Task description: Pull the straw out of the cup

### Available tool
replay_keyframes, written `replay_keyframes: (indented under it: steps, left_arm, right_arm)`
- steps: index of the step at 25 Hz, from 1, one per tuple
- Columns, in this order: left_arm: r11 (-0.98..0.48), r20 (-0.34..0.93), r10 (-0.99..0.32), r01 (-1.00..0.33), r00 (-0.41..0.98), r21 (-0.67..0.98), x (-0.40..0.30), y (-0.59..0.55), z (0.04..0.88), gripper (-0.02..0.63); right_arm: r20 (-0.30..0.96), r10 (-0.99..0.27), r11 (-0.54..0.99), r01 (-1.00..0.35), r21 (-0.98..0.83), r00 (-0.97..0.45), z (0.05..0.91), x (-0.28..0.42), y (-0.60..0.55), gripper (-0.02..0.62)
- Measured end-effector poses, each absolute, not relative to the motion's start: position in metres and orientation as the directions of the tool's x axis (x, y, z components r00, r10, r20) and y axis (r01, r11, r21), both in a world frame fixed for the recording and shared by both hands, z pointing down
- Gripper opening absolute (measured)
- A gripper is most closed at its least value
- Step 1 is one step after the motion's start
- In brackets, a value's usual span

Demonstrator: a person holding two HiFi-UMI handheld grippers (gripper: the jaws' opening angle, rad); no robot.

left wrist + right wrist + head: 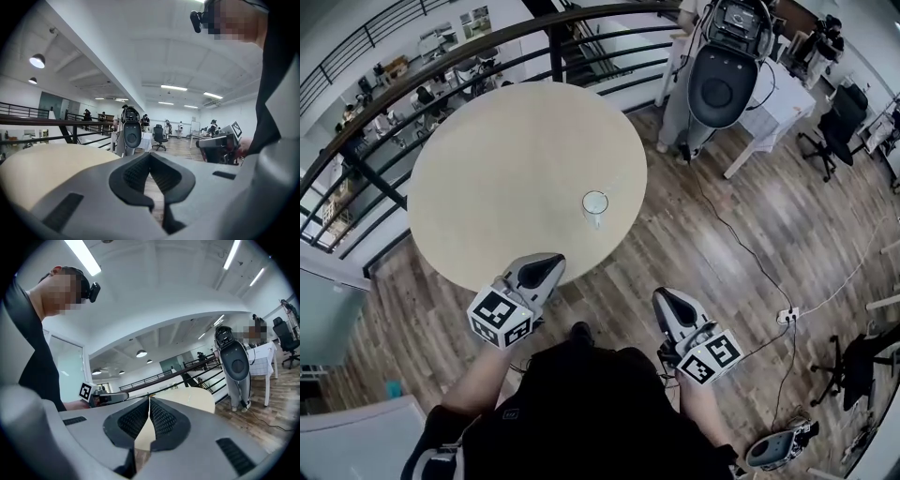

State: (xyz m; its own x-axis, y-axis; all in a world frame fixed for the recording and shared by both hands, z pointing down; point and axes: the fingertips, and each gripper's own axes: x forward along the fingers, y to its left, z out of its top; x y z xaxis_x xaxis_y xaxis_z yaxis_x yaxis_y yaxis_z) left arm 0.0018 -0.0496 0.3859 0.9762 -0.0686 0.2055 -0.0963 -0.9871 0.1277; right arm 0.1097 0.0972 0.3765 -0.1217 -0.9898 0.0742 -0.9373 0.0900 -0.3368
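Beige table (506, 169) holds cup (595, 204) in head view; gripper views show left tongs (149, 155), right tongs (149, 400) closed

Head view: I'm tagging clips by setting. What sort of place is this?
Probably a robotics lab or office on an upper level: a dark railing overlooks desks below, and an office chair and a white standing robot stand on the wood floor.

Table: round, with a plain pale beige top (516, 178), and we're looking steeply down on it from the head view.
On the table: one clear cup (595, 204), standing upright, its pale rim facing up.
Cup's spot: there it is, toward the table's near right edge, well inside the rim.
Under the table: brown wood-plank floor (750, 234).
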Motion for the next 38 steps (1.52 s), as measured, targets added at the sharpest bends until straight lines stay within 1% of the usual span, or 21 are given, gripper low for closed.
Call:
replay_keyframes:
  steps: [5, 9, 13, 17, 21, 25, 30, 38]
  left_arm:
    - [-0.978, 0.222, -0.092, -0.131, 0.971, 0.165, 0.031, -0.071, 0.388, 0.008]
    - [-0.974, 0.246, -0.113, -0.156, 0.963, 0.162, 0.063, -0.080, 0.396, 0.008]
    - [-0.959, 0.254, -0.202, -0.243, 0.946, 0.143, 0.098, -0.098, 0.404, 0.008]
    - [-0.914, 0.226, -0.321, -0.363, 0.920, 0.179, 0.134, -0.108, 0.404, 0.008]
    - [-0.881, 0.242, -0.384, -0.432, 0.891, 0.192, 0.162, -0.114, 0.409, 0.008]
    - [-0.845, 0.255, -0.446, -0.497, 0.858, 0.195, 0.166, -0.121, 0.413, 0.008]
    - [-0.806, 0.281, -0.499, -0.558, 0.820, 0.197, 0.154, -0.140, 0.426, 0.008]
    - [-0.815, 0.302, -0.482, -0.547, 0.823, 0.191, 0.165, -0.158, 0.449, 0.008]
  right_arm:
    - [0.101, -0.976, 0.141, -0.914, -0.381, -0.192, 0.392, 0.130, 0.062, 0.023]
    - [0.105, -0.958, 0.207, -0.896, -0.394, -0.267, 0.402, 0.157, 0.039, 0.023]
    - [0.078, -0.933, 0.292, -0.864, -0.409, -0.352, 0.407, 0.199, 0.017, 0.023]
    - [0.076, -0.886, 0.392, -0.828, -0.401, -0.457, 0.408, 0.250, -0.001, 0.023]
    - [0.086, -0.835, 0.470, -0.785, -0.403, -0.544, 0.413, 0.281, -0.023, 0.023]
    - [0.086, -0.784, 0.522, -0.728, -0.444, -0.615, 0.424, 0.283, -0.043, 0.025]
    - [0.081, -0.722, 0.583, -0.668, -0.462, -0.687, 0.432, 0.266, -0.072, 0.025]
    - [0.109, -0.702, 0.584, -0.657, -0.477, -0.704, 0.448, 0.258, -0.123, 0.025]
